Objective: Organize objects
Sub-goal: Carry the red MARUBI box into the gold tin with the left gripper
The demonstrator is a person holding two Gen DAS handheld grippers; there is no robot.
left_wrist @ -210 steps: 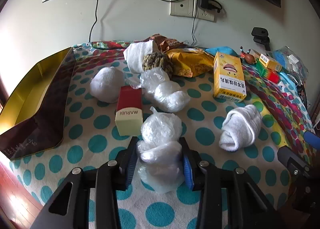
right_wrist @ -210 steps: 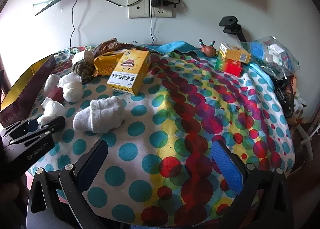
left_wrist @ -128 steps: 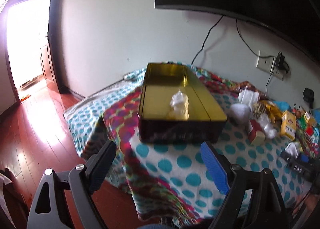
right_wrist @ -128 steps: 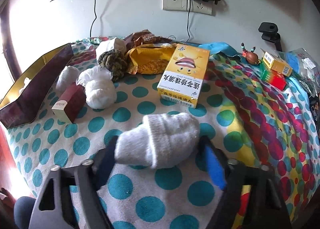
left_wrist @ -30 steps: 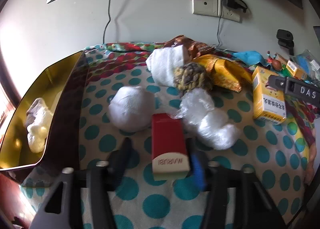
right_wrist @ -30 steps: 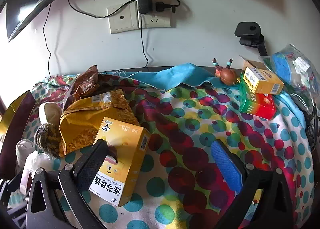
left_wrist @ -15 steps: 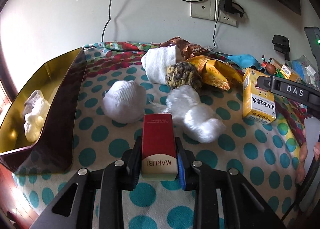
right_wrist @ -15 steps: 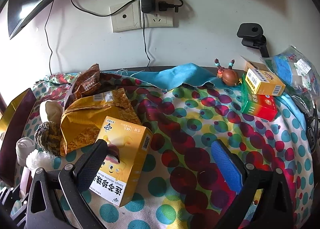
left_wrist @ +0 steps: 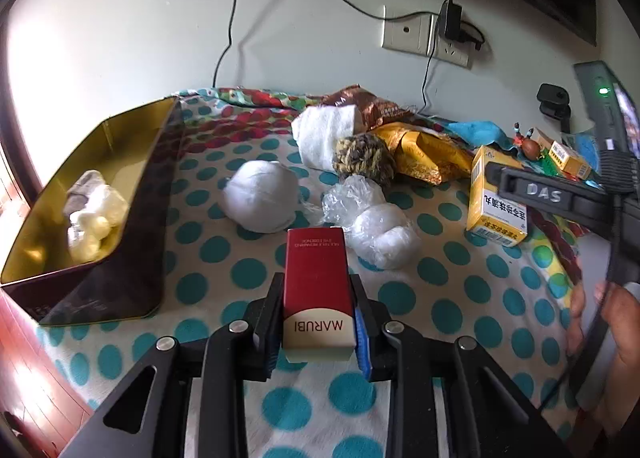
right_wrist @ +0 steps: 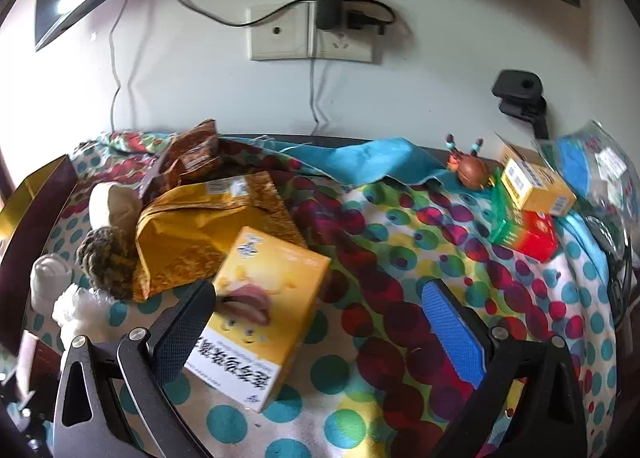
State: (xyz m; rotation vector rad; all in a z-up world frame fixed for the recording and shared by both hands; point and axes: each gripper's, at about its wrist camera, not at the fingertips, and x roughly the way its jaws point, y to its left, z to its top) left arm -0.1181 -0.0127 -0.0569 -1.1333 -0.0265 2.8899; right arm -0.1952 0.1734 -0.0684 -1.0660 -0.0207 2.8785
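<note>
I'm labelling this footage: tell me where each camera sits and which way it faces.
Left wrist: on the left hand-held gripper, facing the wall; it clamps the red box; a hand shows at right.
Right wrist: on the right hand-held gripper, open, facing the wall socket.
Shared: the yellow box, the gold tin.

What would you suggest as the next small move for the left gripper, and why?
Probably lift the red MARUBI box and carry it left toward the gold tin. The left gripper is shut on the box, so the grasp looks done, and the tin already holds bundled items with bare floor beside them. The right gripper is open over the yellow box.
</note>
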